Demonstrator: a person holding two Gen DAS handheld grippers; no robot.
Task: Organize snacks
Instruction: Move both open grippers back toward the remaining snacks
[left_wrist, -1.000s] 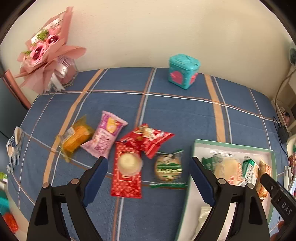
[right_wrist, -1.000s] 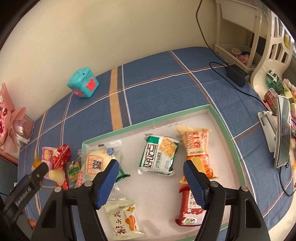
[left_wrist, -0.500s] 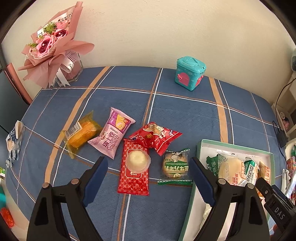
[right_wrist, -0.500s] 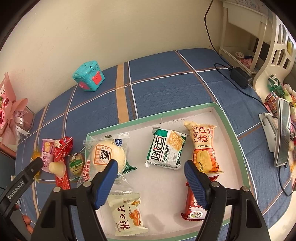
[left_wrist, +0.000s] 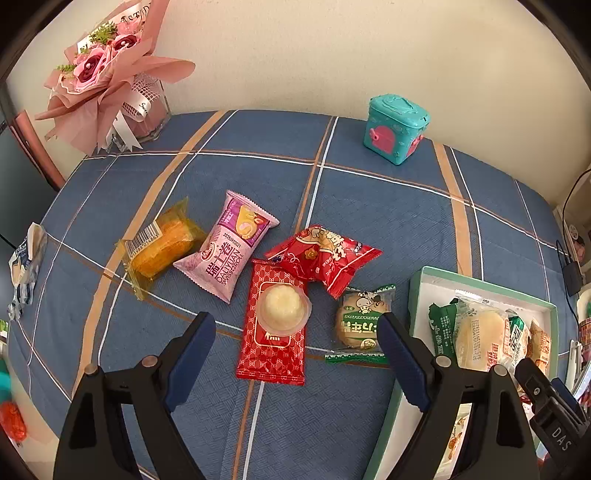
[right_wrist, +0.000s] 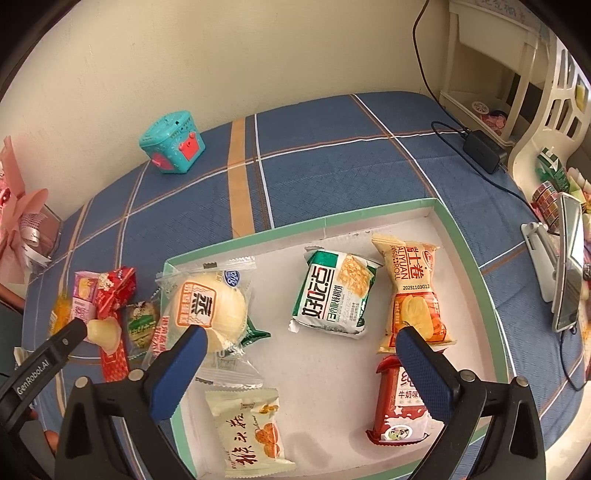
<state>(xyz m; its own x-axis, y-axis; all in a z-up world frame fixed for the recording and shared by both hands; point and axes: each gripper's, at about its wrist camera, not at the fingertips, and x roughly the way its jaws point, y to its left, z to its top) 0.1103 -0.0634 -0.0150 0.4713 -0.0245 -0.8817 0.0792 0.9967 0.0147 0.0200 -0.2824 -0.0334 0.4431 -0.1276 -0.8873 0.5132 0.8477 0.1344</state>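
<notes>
Red snack packs (left_wrist: 271, 325) lie just ahead of the wide, empty left gripper (left_wrist: 295, 354). Come straight down and pinch one. Right gripper (right_wrist: 299, 365), jaws opening and empty, hangs over the box (right_wrist: 472, 258).

A cream wall (left_wrist: 295, 55) backs a bed under a blue plaid bedspread (right_wrist: 332, 162), with a white shelf unit (right_wrist: 491, 66) standing at its far right.
</notes>
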